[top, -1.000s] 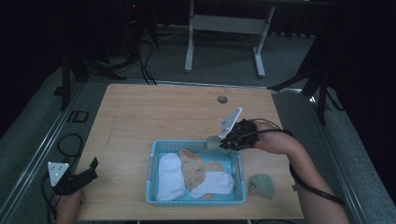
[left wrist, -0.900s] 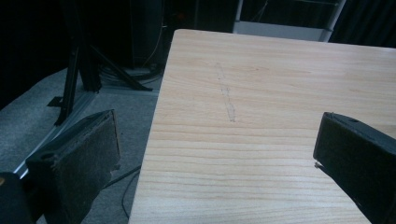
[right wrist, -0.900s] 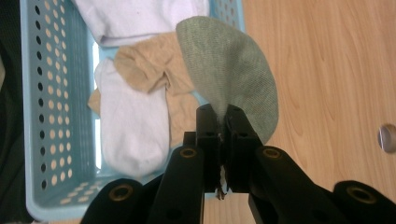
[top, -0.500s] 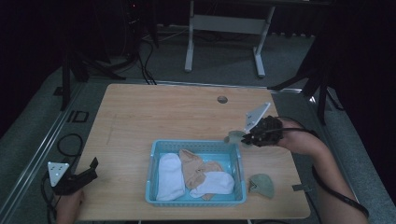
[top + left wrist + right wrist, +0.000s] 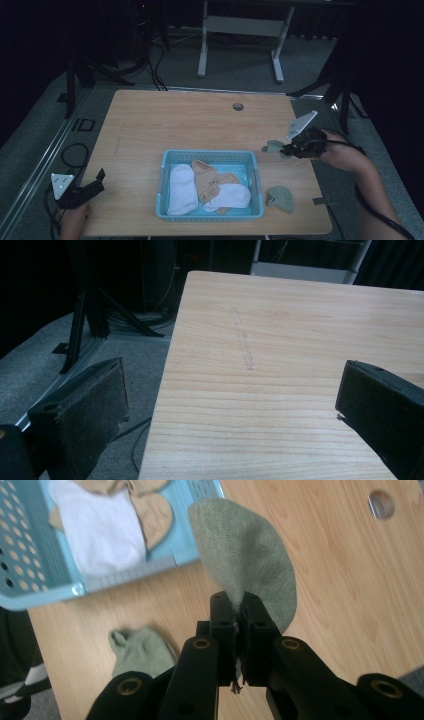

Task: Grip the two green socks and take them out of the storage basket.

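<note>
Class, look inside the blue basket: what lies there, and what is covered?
Inside the blue basket lie two white socks and tan socks. One white sock overlaps the tan ones; the basket floor beneath them is hidden.

High view overhead, facing forward-down; gripper views close, low; table [image 5: 150,125] shared, perhaps basket [image 5: 45,592].
</note>
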The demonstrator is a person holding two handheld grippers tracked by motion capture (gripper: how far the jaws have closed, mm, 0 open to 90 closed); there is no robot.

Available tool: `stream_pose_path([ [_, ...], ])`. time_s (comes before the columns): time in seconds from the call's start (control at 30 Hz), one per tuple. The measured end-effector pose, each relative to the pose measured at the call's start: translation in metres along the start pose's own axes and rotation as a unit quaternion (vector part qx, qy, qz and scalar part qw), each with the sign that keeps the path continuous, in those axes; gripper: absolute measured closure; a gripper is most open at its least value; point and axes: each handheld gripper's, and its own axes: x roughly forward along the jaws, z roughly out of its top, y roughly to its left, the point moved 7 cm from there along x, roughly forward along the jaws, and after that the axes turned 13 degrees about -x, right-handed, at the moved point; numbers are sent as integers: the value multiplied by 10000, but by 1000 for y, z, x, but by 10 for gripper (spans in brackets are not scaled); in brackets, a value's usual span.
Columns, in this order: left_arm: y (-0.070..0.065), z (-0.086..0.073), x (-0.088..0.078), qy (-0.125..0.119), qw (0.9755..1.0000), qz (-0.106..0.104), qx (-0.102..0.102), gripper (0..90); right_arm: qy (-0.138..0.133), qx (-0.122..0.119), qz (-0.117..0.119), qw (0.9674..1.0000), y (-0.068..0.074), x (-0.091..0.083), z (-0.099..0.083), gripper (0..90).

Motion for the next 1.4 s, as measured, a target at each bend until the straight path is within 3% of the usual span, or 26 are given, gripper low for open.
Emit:
stream_pose_path([
  [0.37,0,0,0,-17,10000,-6,2,7,30,413,87,9991,-8,17,-26,861],
  [0.73,0,0,0,-9,10000,-18,0,7,252,741,233,9967,-10,64,-52,860],
  [0.97,0,0,0,-9,10000,-27,-2,7,304,894,392,9948,2,109,-63,860],
  [1.17,0,0,0,-8,10000,-16,-1,7,234,978,643,9929,18,135,-67,859],
  [1.4,0,0,0,-1,10000,-13,15,7,191,960,793,9920,27,139,-66,846],
])
